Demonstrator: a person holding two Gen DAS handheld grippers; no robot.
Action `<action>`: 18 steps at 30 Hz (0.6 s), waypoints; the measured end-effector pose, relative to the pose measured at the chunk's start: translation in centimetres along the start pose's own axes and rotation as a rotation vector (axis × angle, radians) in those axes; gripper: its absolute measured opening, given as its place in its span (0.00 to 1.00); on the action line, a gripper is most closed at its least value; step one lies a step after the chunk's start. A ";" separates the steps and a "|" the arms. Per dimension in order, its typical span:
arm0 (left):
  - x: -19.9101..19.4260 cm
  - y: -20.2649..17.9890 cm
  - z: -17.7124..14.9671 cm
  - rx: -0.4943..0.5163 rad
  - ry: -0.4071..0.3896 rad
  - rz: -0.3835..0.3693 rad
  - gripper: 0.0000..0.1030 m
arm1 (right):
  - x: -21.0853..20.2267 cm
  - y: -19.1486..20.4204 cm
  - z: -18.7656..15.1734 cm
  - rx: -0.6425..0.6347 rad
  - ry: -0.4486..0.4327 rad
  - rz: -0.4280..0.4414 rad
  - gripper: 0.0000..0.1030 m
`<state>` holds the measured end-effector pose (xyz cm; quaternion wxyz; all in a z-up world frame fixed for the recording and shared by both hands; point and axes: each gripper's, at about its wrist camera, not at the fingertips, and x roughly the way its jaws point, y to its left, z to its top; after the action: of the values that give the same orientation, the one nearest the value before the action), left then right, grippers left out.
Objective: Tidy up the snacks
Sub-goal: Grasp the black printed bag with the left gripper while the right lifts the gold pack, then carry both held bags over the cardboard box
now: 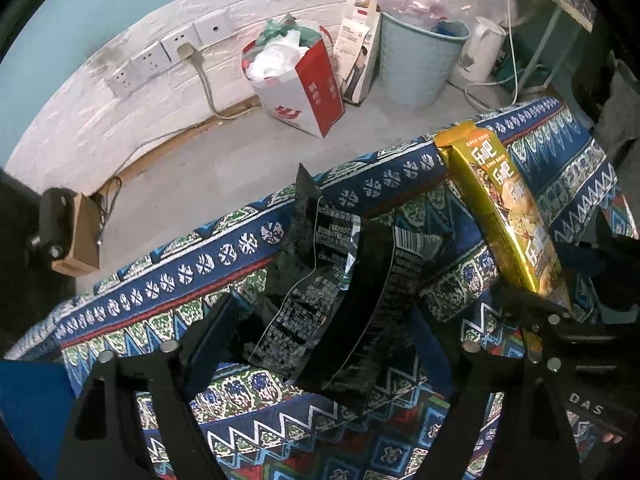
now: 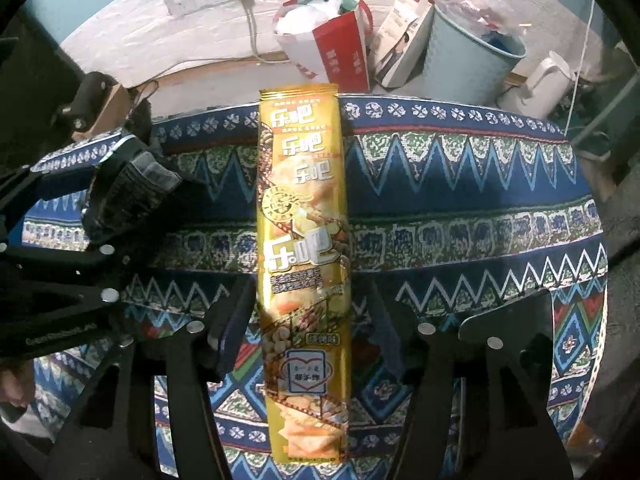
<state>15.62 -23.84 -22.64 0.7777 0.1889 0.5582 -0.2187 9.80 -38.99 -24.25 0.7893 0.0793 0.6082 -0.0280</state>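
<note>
Lying lengthwise on the patterned cloth (image 2: 460, 200) of the bench, a long gold snack pack (image 2: 304, 216) sits between the spread fingers of the right tongs (image 2: 310, 344), whose pads stand clear of its sides: released, not gripping. The foil looks light, slick and crushable, its contents probably brittle; a gentle pinch across the narrow middle, or at the crimped end seal, seems the safest hold. Beside it, a black snack bag (image 1: 340, 292), crinkled and soft, stands between the left tongs (image 1: 320, 356); whether their fingers press it cannot be told. Beyond the bench edge, a red-and-white bag (image 1: 300, 80) and a pale bin (image 1: 416, 64) stand on the floor.
</note>
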 end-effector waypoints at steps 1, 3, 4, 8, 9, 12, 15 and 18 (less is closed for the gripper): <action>0.0 0.1 -0.1 -0.003 0.003 -0.002 0.66 | 0.1 0.0 0.0 -0.001 -0.001 -0.005 0.56; -0.1 0.4 -0.4 -0.009 0.003 -0.005 0.61 | 0.4 -0.1 -0.1 -0.009 0.004 -0.010 0.49; -0.1 0.4 -0.6 -0.011 0.001 -0.008 0.60 | 0.6 0.0 -0.2 -0.015 0.007 -0.013 0.40; -0.3 0.8 -1.7 -0.016 0.002 0.009 0.60 | 0.5 0.6 -0.4 -0.048 0.003 -0.020 0.30; -0.4 0.9 -1.9 -0.019 0.005 0.013 0.60 | 0.4 0.8 -0.5 -0.062 0.002 -0.025 0.29; -0.9 1.4 -2.9 -0.049 0.021 0.010 0.60 | -0.1 1.3 -0.6 -0.081 -0.006 -0.027 0.29; -1.7 2.1 -3.8 -0.068 0.026 0.021 0.60 | -0.9 2.0 -0.7 -0.102 -0.016 -0.027 0.29; -2.8 2.7 -4.6 -0.083 0.013 0.025 0.60 | -1.9 2.6 -0.8 -0.116 -0.023 -0.019 0.29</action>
<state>12.72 -18.75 -21.27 0.7840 0.1648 0.5695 -0.1843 8.91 -36.45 -22.35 0.7992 0.0274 0.6005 -0.0009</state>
